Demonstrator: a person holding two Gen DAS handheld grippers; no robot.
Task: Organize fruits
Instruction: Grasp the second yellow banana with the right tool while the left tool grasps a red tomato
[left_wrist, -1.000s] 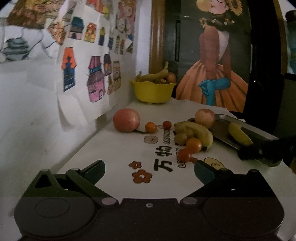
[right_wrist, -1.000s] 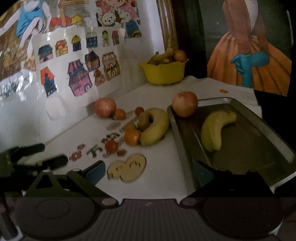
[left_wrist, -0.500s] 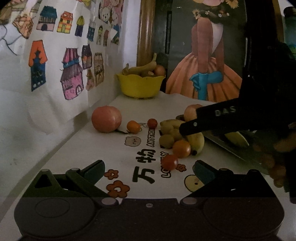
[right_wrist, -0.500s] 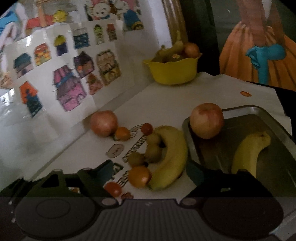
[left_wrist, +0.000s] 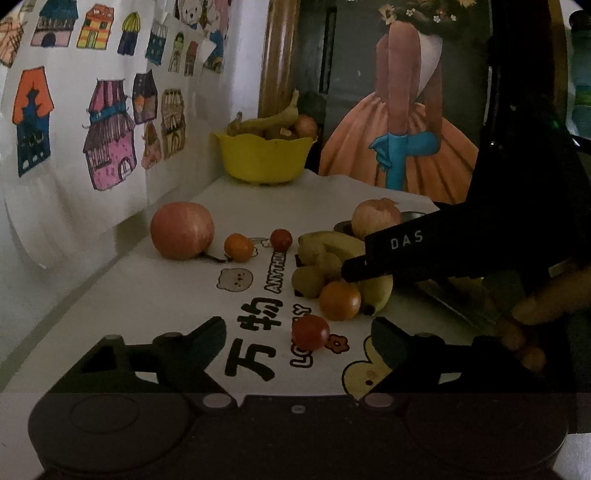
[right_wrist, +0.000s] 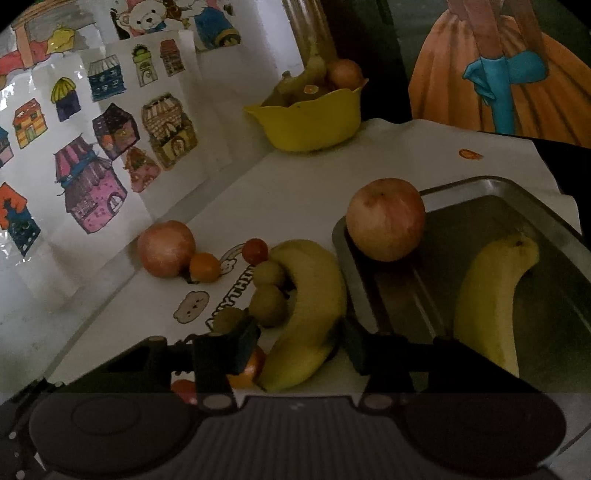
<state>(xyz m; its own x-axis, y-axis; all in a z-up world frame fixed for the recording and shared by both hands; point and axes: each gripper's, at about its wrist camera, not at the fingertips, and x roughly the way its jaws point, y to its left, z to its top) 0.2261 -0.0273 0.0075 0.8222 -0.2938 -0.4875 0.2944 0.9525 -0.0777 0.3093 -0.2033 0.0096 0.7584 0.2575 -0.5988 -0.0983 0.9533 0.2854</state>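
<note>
The right gripper (right_wrist: 299, 341), jaws just closing, straddles the curved yellow banana (right_wrist: 306, 314) lying beside the grey metal tray (right_wrist: 569, 236), not visibly pinching. The left gripper (left_wrist: 299, 343), narrowing, hovers released around a small red tomato (left_wrist: 310, 331).

The left gripper (left_wrist: 299, 332) is built of matte black plastic. Two angular fingers (left_wrist: 207, 332) with dark teal pads are carried on black linkage arms with triangular cut-outs. Silver pivot screws (left_wrist: 218, 400) are set at the finger roots, and a small screw is seated at the centre of the front edge. Two round raised discs are moulded into the body.

The right gripper (right_wrist: 299, 343) is of the same pattern: black body, teal-padded fingers (right_wrist: 243, 343), silver pivot screws, a ribbed grey centre panel. In the left wrist view, white letters "DAS" are printed on its side (left_wrist: 406, 240). Fingertips of a hand (left_wrist: 532, 317) are seen beside it; no sleeve can be made out.
</note>
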